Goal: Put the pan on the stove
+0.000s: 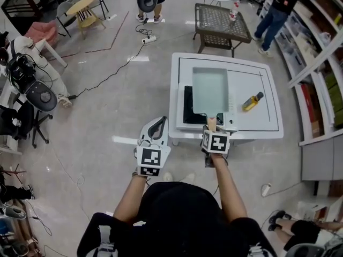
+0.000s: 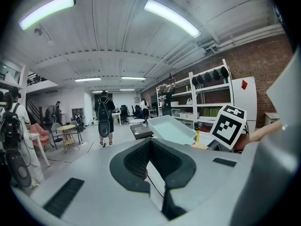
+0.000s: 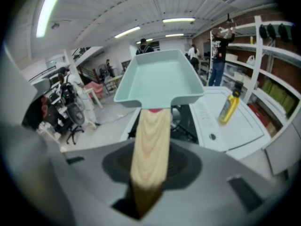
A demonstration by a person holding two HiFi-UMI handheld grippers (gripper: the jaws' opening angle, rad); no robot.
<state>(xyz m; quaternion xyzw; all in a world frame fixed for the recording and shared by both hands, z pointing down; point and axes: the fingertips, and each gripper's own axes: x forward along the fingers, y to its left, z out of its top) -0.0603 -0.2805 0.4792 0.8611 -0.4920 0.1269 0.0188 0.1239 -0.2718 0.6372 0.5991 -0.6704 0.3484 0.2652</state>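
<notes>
A pale teal rectangular pan (image 1: 210,90) with a wooden handle (image 3: 150,140) hangs over the black stove (image 1: 187,108), which is set into the white table (image 1: 268,127). My right gripper (image 1: 212,126) is shut on the end of the handle at the table's front edge. In the right gripper view the pan (image 3: 157,79) is raised, with the stove (image 3: 186,121) below and behind it. My left gripper (image 1: 154,128) hovers over the floor to the left of the table, shut with nothing in it. Its view shows the pan (image 2: 171,128) off to the right.
A yellow bottle (image 1: 252,101) lies on the table to the right of the stove. A dark wicker table (image 1: 221,23) stands behind, shelving (image 1: 321,68) runs along the right, and a person (image 1: 276,9) stands at it. Chairs and a cable (image 1: 115,71) occupy the floor at left.
</notes>
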